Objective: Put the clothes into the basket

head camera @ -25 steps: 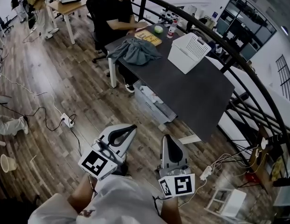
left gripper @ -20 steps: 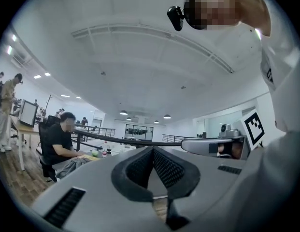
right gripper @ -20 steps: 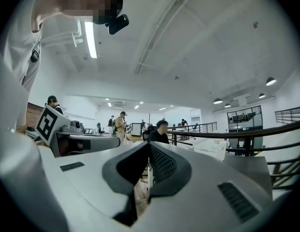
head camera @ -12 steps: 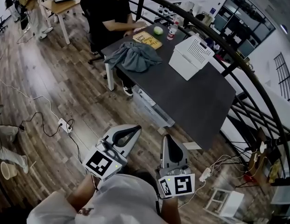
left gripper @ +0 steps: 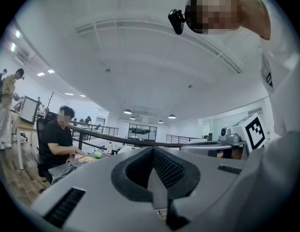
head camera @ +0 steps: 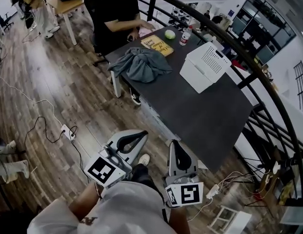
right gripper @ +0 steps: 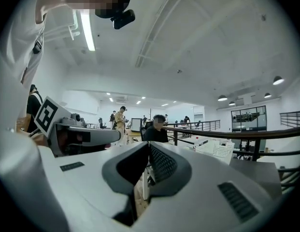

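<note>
On the dark table (head camera: 210, 111) the grey clothes (head camera: 141, 65) look limp and light; we'd pinch a raised fold, our left gripper (head camera: 139, 134) and right gripper (head camera: 174, 145) both closed, empty.

No word, number or brand can be read anywhere. Behind the left claw (head camera: 137, 136), its cube carries a black-and-white square marker (head camera: 101, 170), a coded pattern without letters. The cube behind the right claw (head camera: 174, 144) shows the same kind of pattern. Far ahead of both claws, on the dark rectangular desk (head camera: 200, 106), a flat yellow book (head camera: 157, 45) bears dark print and a clear plastic bottle (head camera: 185, 35) a red label. Both are too small to read. Behind the claws, a dark print on the person's white shirt (head camera: 123, 209) is cut off at the edge.
</note>
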Tool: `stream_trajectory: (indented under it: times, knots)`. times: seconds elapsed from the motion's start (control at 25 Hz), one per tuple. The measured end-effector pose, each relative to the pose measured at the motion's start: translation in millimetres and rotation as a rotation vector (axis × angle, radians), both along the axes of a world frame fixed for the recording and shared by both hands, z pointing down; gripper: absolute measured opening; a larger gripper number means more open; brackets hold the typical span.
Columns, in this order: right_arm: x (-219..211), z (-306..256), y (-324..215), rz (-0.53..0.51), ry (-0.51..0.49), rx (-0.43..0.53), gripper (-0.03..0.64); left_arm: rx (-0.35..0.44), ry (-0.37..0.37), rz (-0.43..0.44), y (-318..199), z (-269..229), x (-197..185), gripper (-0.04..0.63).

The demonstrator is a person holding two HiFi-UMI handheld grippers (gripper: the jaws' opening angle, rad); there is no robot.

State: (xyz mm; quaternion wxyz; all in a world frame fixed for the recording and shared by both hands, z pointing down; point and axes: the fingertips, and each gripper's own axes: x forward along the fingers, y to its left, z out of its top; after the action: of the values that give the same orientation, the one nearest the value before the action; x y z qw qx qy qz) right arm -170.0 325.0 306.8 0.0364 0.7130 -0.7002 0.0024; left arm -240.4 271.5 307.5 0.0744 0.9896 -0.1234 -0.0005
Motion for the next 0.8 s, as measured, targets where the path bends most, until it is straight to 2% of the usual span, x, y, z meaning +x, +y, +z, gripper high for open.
stream_trajectory:
  times: [0.4, 0.8]
  knots:
    - [61.2, -6.5, -44.8, -0.099, 0.002, 0.028, 0.020, 0.015, -0.040, -0.077, -39.1, 2.0, 58.6, 0.005]
    - [88.4, 5.7, -90.6, -0.146, -0.023, 0.023, 0.020, 0.022, -0.061, -0.146, -84.3, 12.1, 85.5, 0.005]
